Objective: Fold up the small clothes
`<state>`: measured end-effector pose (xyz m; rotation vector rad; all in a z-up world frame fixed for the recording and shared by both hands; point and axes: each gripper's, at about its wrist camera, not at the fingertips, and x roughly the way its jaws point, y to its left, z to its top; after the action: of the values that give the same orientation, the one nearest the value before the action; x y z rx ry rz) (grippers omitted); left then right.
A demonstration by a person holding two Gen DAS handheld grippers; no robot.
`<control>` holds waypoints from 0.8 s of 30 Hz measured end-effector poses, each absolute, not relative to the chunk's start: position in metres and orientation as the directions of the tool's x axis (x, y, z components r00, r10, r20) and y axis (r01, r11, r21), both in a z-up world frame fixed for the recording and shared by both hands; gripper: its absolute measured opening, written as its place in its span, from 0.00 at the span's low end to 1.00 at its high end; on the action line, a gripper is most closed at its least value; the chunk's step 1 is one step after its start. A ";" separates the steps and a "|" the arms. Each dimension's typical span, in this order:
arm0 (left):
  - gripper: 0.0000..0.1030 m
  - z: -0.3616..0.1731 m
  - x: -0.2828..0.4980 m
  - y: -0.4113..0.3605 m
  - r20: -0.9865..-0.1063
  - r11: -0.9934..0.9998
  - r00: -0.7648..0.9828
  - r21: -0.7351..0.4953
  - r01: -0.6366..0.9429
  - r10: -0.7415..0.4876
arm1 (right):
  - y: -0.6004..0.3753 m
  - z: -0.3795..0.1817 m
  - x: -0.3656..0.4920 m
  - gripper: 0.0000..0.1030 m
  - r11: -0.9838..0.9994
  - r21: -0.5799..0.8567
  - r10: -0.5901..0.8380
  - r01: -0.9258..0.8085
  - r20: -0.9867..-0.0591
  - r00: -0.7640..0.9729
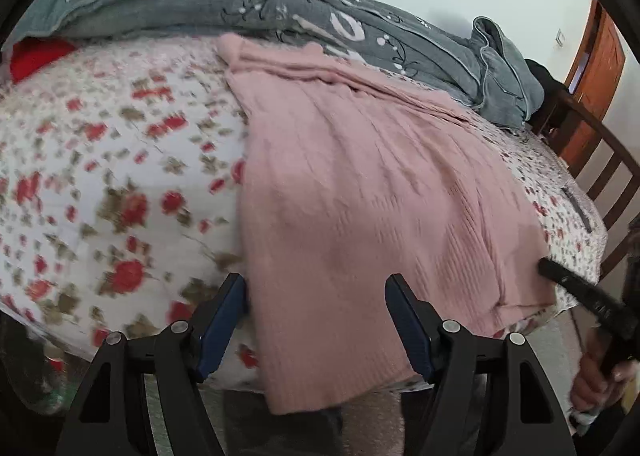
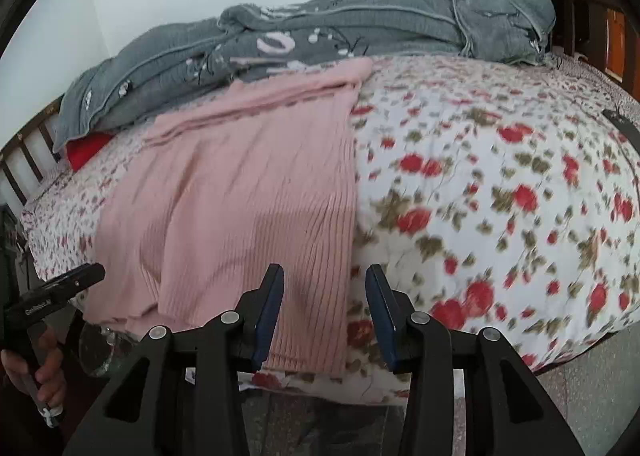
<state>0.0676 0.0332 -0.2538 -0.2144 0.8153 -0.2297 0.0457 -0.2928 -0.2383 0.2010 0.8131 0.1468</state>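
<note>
A pink ribbed knit garment (image 1: 372, 207) lies flat on the floral bedspread (image 1: 100, 175), its near hem hanging over the bed's front edge. It also shows in the right wrist view (image 2: 240, 199). My left gripper (image 1: 316, 288) is open and empty, its jaws standing over the garment's near left part. My right gripper (image 2: 325, 280) is open and empty over the garment's near right corner. The right gripper also shows in the left wrist view (image 1: 560, 276), and the left one in the right wrist view (image 2: 86, 274).
A rumpled grey blanket (image 1: 280, 11) lies along the far side of the bed by the wall. A red item (image 1: 36, 55) peeks out under it. A wooden slatted bed frame (image 1: 608, 171) and a wooden door (image 1: 596, 67) stand at one end.
</note>
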 end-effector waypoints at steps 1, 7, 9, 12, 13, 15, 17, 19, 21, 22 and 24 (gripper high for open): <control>0.67 -0.254 0.066 0.032 -0.679 0.958 0.684 -0.266 0.111 -0.268 | -0.291 -0.241 0.046 0.41 0.971 0.234 0.209 -0.054 -0.710 0.672; 0.15 -0.257 0.065 0.016 -0.687 0.991 0.716 -0.129 0.047 -0.123 | -0.277 -0.256 0.046 0.22 0.980 0.189 0.182 -0.063 -0.719 0.671; 0.06 -0.254 0.064 0.020 -0.679 0.988 0.721 -0.148 0.052 -0.140 | -0.269 -0.257 0.044 0.06 0.983 0.156 0.177 -0.093 -0.711 0.681; 0.06 -0.243 0.057 0.049 -0.619 0.955 0.748 -0.289 0.068 -0.240 | -0.274 -0.249 0.036 0.05 0.983 0.160 0.177 -0.093 -0.669 0.722; 0.06 -0.239 0.054 0.063 -0.592 0.935 0.758 -0.348 0.065 -0.273 | -0.279 -0.246 0.034 0.05 0.979 0.180 0.189 -0.092 -0.656 0.731; 0.06 -0.237 0.053 0.083 -0.575 0.915 0.764 -0.401 0.047 -0.291 | -0.300 -0.235 0.027 0.04 0.967 0.241 0.215 -0.080 -0.612 0.761; 0.06 -0.240 0.053 0.094 -0.580 0.909 0.758 -0.414 0.042 -0.300 | -0.310 -0.231 0.023 0.04 0.969 0.235 0.203 -0.073 -0.596 0.777; 0.06 -0.244 0.055 0.091 -0.597 0.917 0.749 -0.396 0.036 -0.287 | -0.312 -0.236 0.025 0.04 0.970 0.228 0.205 -0.079 -0.608 0.767; 0.06 -0.250 0.057 0.085 -0.618 0.925 0.735 -0.379 0.032 -0.279 | -0.307 -0.248 0.029 0.04 0.973 0.220 0.198 -0.068 -0.646 0.737; 0.07 -0.252 0.058 0.079 -0.634 0.931 0.723 -0.362 0.036 -0.275 | -0.306 -0.251 0.030 0.05 0.973 0.223 0.200 -0.067 -0.655 0.729; 0.09 -0.255 0.056 0.071 -0.660 0.948 0.709 -0.316 0.039 -0.249 | -0.302 -0.253 0.031 0.06 0.971 0.231 0.207 -0.065 -0.669 0.714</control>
<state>0.0558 0.0710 -0.2552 -0.2897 0.7691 -0.1628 0.0309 -0.3023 -0.2528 0.1970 0.7624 0.1520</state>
